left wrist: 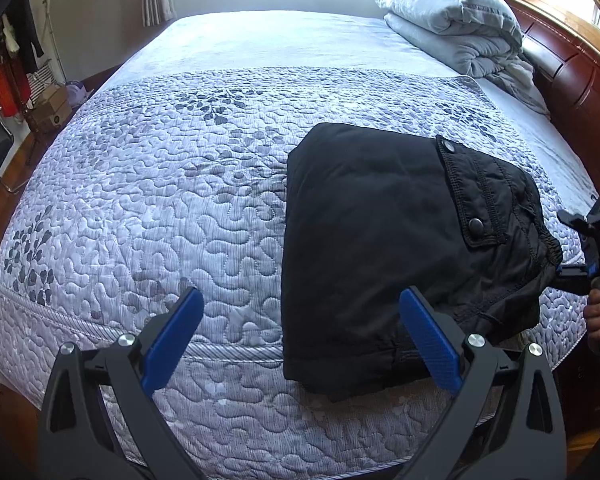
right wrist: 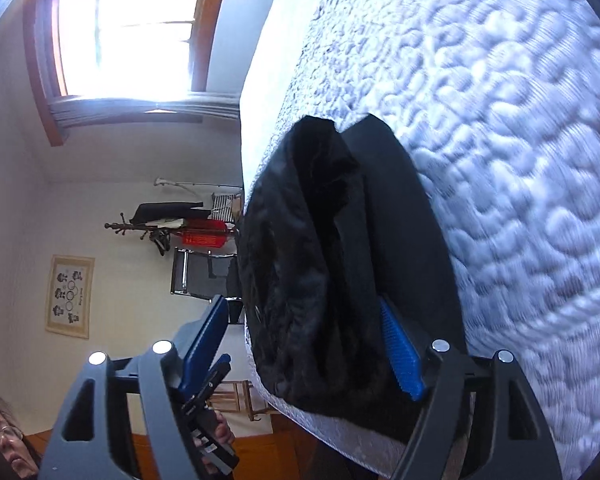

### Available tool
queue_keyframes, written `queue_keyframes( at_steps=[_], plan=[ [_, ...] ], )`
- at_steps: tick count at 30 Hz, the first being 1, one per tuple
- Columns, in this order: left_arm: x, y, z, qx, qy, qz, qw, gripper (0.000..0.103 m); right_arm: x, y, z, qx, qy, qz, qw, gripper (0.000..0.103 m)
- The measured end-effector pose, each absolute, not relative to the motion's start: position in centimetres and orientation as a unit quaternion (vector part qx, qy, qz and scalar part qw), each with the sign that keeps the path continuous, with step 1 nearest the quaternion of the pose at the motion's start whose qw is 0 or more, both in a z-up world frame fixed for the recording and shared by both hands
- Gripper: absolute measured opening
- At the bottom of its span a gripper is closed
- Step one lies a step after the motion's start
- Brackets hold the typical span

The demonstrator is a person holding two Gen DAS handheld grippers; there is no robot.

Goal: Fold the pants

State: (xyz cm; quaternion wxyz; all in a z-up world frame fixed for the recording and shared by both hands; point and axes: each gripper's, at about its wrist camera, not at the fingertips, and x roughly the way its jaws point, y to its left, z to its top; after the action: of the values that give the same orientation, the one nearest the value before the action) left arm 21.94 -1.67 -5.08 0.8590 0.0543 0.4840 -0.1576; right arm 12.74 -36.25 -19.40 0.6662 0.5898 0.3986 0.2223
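Black pants (left wrist: 384, 240) lie folded in a thick bundle on the quilted bedspread (left wrist: 160, 208), near the bed's front right edge, pocket flap with snaps on top. My left gripper (left wrist: 300, 320) is open, hovering above the bed; its right finger (left wrist: 428, 340) overlaps the bundle's near left edge, nothing held. My right gripper (right wrist: 304, 332) is rolled sideways and open around the bundle's waistband end (right wrist: 300, 264); one finger (right wrist: 400, 348) lies between pants and bedspread (right wrist: 520, 160), the other (right wrist: 204, 340) stands clear. It also shows in the left wrist view (left wrist: 580, 252) at the right edge.
A folded grey comforter (left wrist: 452, 20) sits at the bed's head by the wooden headboard (left wrist: 580, 76). Boxes and a coat rack (left wrist: 16, 60) stand left of the bed. The person's other hand and gripper (right wrist: 212, 424) show in the right wrist view.
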Motion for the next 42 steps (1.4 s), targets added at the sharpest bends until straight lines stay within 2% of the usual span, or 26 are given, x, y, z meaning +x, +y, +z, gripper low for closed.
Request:
queue_keyframes(
  at_steps=[5, 6, 7, 8, 14, 22, 28, 32, 36, 38, 40, 42],
  plan=[
    [21.6, -2.2, -4.9, 0.059, 0.483, -0.166, 0.858, 0.098, 11.6, -35.3, -19.7, 0.58, 0.4, 0.217, 0.676, 0.074],
    [21.6, -2.3, -4.8, 0.059, 0.482, -0.167, 0.858, 0.098, 11.5, -35.2, -19.6, 0.576, 0.402, 0.211, 0.679, 0.066],
    [21.5, -2.4, -4.6, 0.059, 0.48, -0.168, 0.859, 0.098, 11.7, -35.1, -19.4, 0.57, 0.408, 0.203, 0.684, 0.052],
    [21.5, -2.5, -4.5, 0.059, 0.478, -0.169, 0.86, 0.098, 11.8, -35.0, -19.2, 0.56, 0.417, 0.196, 0.689, 0.045],
    [21.4, -2.6, -3.8, 0.059, 0.471, -0.171, 0.863, 0.098, 12.1, -34.3, -16.1, 0.508, 0.426, 0.202, 0.721, 0.033],
    [21.4, -2.6, -3.2, 0.049, 0.465, -0.173, 0.867, 0.098, 13.0, -33.1, -13.2, 0.451, 0.454, 0.194, 0.743, 0.033],
    [21.4, -2.6, -3.5, 0.052, 0.468, -0.171, 0.865, 0.098, 12.9, -32.8, -15.6, 0.454, 0.463, 0.177, 0.741, 0.033],
    [21.6, -2.4, -3.6, 0.054, 0.47, -0.167, 0.865, 0.098, 13.0, -32.4, -15.1, 0.437, 0.462, 0.171, 0.752, 0.035],
    [21.6, -2.4, -3.5, 0.055, 0.469, -0.165, 0.866, 0.098, 13.1, -31.6, -13.1, 0.395, 0.47, 0.162, 0.772, 0.041],
    [21.6, -2.4, -3.6, 0.055, 0.469, -0.165, 0.866, 0.098, 13.0, -31.4, -11.6, 0.365, 0.469, 0.152, 0.79, 0.05],
    [21.7, -2.4, -3.6, 0.056, 0.47, -0.167, 0.865, 0.098, 12.7, -31.4, -10.2, 0.347, 0.458, 0.149, 0.805, 0.065],
    [22.0, -2.5, -3.8, 0.057, 0.474, -0.171, 0.862, 0.098, 12.4, -31.4, -8.9, 0.33, 0.448, 0.148, 0.817, 0.065]
  ],
)
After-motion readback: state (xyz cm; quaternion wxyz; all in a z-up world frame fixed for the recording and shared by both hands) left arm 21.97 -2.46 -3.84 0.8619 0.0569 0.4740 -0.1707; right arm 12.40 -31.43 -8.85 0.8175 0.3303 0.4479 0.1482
